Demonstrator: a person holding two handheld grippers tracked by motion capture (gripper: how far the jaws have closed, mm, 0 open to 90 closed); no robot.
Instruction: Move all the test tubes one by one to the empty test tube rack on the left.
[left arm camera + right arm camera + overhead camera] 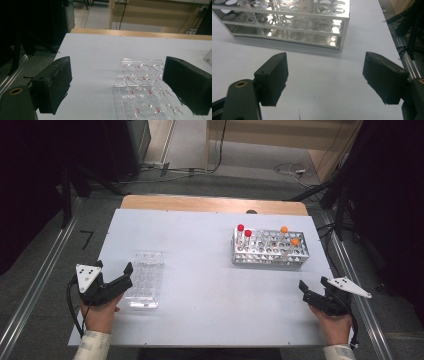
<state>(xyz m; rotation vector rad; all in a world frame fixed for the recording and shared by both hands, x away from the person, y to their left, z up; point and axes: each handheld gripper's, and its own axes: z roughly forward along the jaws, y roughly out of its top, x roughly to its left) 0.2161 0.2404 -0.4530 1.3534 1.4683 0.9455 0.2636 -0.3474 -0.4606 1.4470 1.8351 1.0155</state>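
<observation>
A clear plastic well rack (pixel 145 279) with red labels lies flat on the white table (pixel 215 290) at the left. My left gripper (pixel 114 267) hovers just left of it, open and holding nothing. In the left gripper view the clear rack (pixel 140 82) lies ahead between the spread jaws of that gripper (pixel 117 64), nearer the right one. A metal tube rack (pixel 270 250) stands at the right rear with two red-capped tubes (pixel 244 231) and two orange-capped tubes (pixel 290 236). My right gripper (pixel 314 282) sits near the front right edge, open and empty. Ahead of this gripper (pixel 327 58) is the metal rack (pixel 287 15).
A wooden strip (pixel 215 204) borders the table's far edge. Metal rails (pixel 35 285) run along the floor on both sides. Cables (pixel 295 170) lie on the floor beyond the table, and dark stand legs (pixel 340 205) rise at the right rear.
</observation>
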